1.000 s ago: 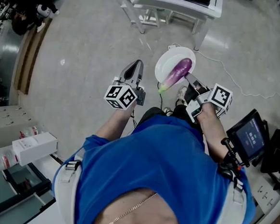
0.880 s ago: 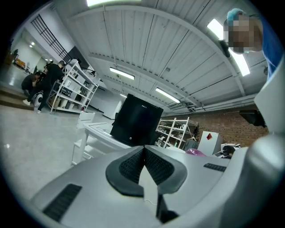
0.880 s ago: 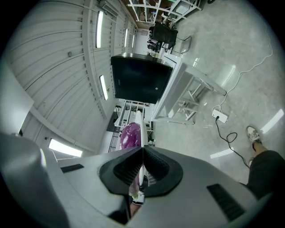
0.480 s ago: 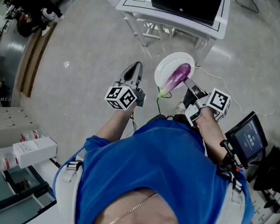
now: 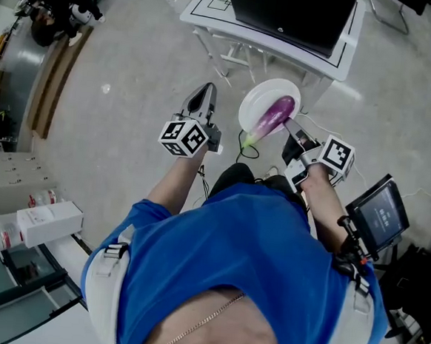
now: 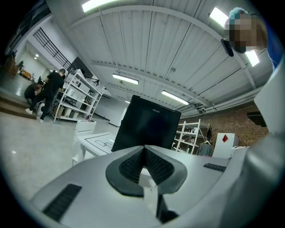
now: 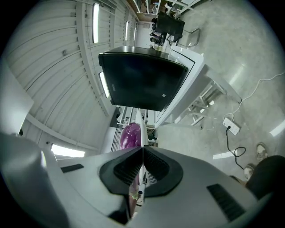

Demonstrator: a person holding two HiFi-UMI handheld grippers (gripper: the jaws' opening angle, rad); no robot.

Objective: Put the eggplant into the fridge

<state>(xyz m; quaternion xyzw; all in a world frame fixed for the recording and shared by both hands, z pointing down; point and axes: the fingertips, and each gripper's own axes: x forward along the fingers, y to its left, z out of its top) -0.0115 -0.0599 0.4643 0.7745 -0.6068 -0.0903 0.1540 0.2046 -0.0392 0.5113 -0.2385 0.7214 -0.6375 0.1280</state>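
Nearing fridge (image 5: 287, 14), right gripper (image 5: 290, 125) (clamped on plate (image 5: 258, 98)) carries eggplant (image 5: 273, 114).

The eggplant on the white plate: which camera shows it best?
The head view: it shows the whole eggplant lying on the white plate, whose rim the right gripper pinches. The right gripper view catches only a purple part beside the plate's edge, above its jaws. The left gripper view shows none of it.

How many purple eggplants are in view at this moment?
1. The purple eggplant lies on the round white plate that the right gripper pinches by its rim. Others could be hidden inside the black cabinet.
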